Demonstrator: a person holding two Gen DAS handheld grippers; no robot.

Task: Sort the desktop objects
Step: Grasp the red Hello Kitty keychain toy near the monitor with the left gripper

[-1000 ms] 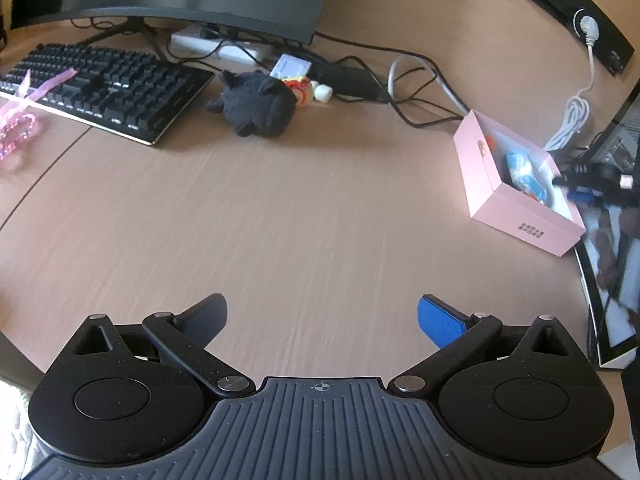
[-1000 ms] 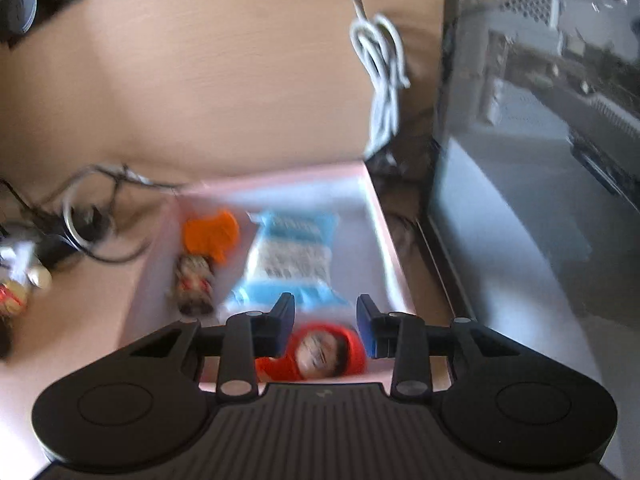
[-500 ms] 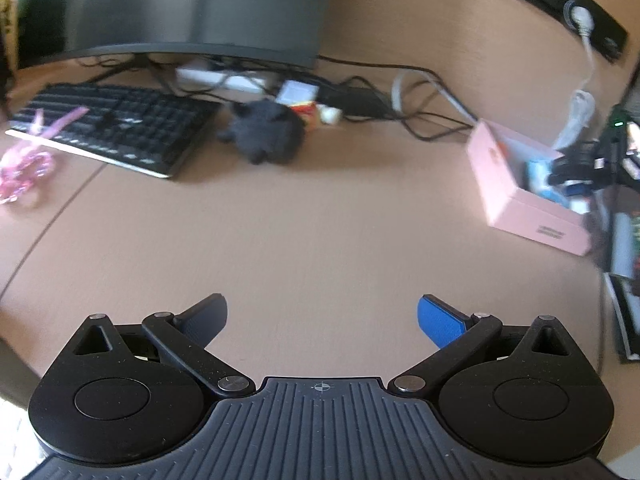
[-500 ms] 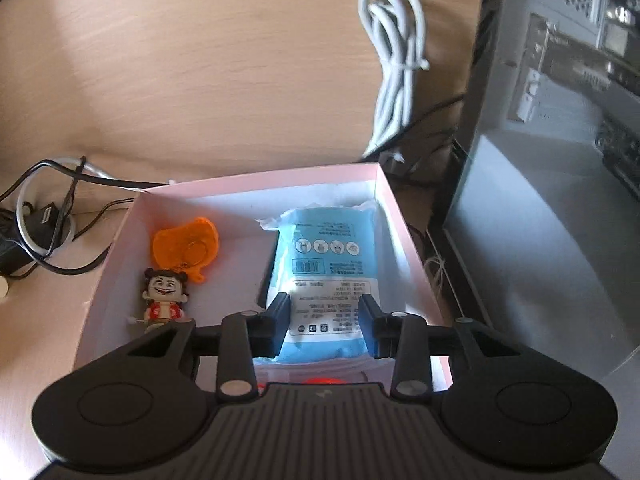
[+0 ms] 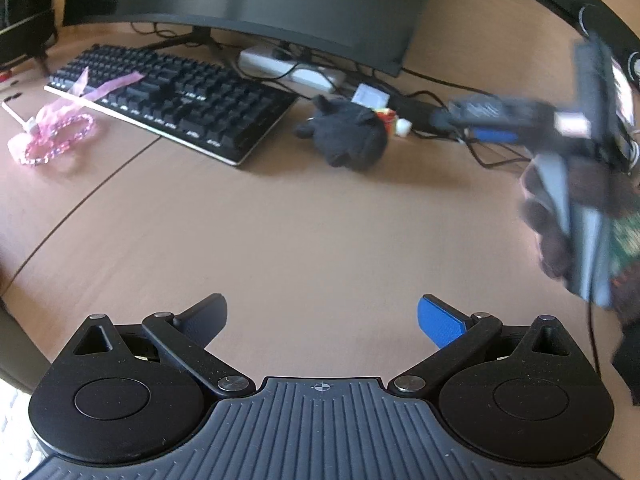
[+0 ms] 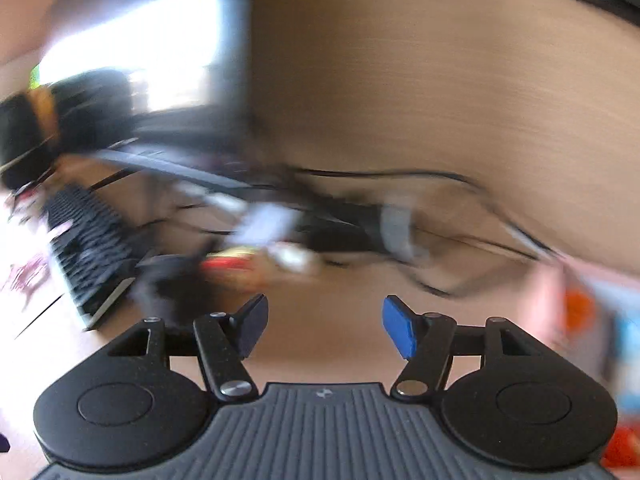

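Both grippers, left gripper (image 5: 322, 322) and right gripper (image 6: 322, 328), are matte black with ribbed grey bodies, silver pivot screws, round discs and blue finger pads (image 5: 438, 320).

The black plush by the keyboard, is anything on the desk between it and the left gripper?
Nothing visible: bare desk lies between the open left gripper and the black plush.

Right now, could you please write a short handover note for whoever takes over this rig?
Left gripper: open, empty, over bare desk.
Right gripper: jaws have just been opening, nothing between them; its view is blurred.
Pink box: at the right edge, holding orange and blue items.
Still out: black plush toy beside the keyboard, small figurine behind it, pink bead string at the left.
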